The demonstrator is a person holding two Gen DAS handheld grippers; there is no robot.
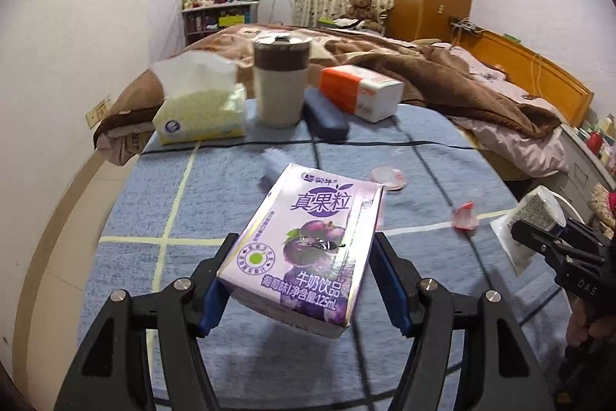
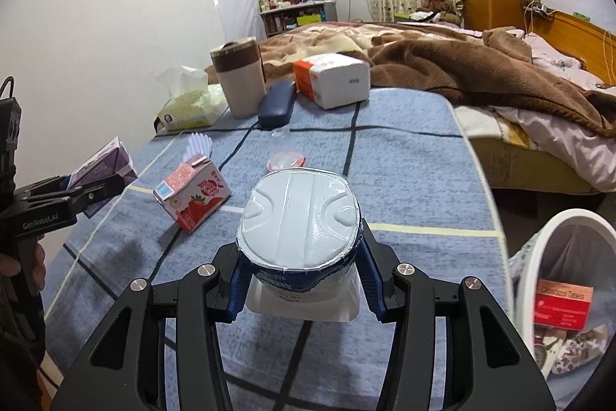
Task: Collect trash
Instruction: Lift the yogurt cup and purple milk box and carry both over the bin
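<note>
Left gripper (image 1: 300,280), nearest the left wrist camera, is clenched on a purple milk carton (image 1: 304,249); blue pads press both long sides, and the carton is lifted clear of the blue checked tablecloth (image 1: 184,203), tilted with its printed face up. In the right wrist view the same gripper (image 2: 96,187) comes in from the left edge, roughly level, a hand (image 2: 23,264) partly visible on its grip.

Right gripper (image 2: 300,272) grasps a white yogurt cup (image 2: 300,218) by its sides, sealed lid facing the camera (cup tipped forward), held above the cloth. From the left wrist camera it (image 1: 539,230) sits at the right edge, pointing left.

Containers:
- White trash bin (image 2: 531,257) beside the table at lower right, lined with a bag; inside are a red tablet box (image 2: 564,303) and patterned wrappers (contents otherwise unclear).
- Lidded tumbler (image 1: 280,79) upright at the far table edge; contents not visible.
- Tissue pack (image 1: 200,106) just left of the tumbler, a tissue sticking up.

Trash on the cloth: strawberry milk carton (image 2: 192,195) on its side, a peeled lid (image 2: 285,158) beyond the yogurt cup, a small red-and-clear jelly cup (image 1: 464,216).

Also present: dark glasses case (image 1: 325,120) touching the tumbler base, an orange-and-white pack (image 1: 358,91) behind it.
</note>
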